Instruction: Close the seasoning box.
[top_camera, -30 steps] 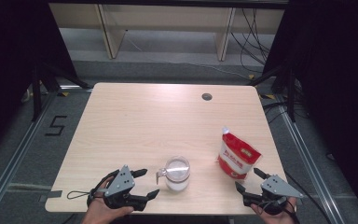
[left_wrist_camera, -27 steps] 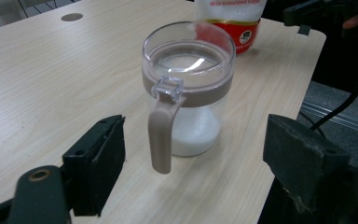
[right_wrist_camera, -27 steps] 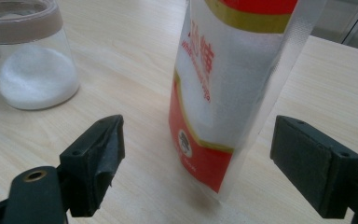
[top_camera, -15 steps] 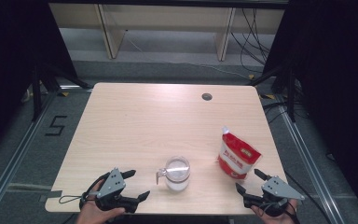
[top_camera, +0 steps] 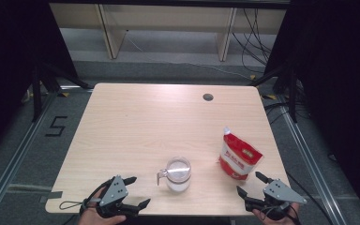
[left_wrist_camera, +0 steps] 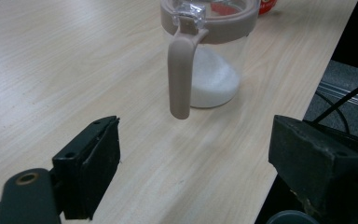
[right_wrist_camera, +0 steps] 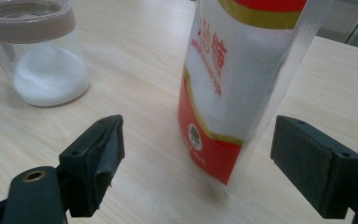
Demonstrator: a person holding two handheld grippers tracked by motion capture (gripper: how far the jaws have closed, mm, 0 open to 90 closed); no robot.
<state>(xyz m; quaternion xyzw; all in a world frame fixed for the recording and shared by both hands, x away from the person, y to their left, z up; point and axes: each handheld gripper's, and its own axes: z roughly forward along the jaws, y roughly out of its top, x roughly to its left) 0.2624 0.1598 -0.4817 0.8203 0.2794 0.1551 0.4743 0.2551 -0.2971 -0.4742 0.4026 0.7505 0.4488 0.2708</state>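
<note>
Standing on a grey floor with a taped "5" (top_camera: 56, 126) and pale shelving (top_camera: 168, 28) behind, the light wood-grain bench (top_camera: 159, 122) has a round grommet hole (top_camera: 208, 97) near its far edge. The high view places the left tongs (top_camera: 137, 192) and right tongs (top_camera: 252, 183) at the near edge, both spread wide and holding nothing. The left gripper view reveals the taupe handle (left_wrist_camera: 182, 77) of the clear taupe-lidded jar (top_camera: 178, 174), holding white granules. The red-and-white stand-up pouch (right_wrist_camera: 242, 84) stands just ahead of the right tongs, its window showing white contents.
</note>
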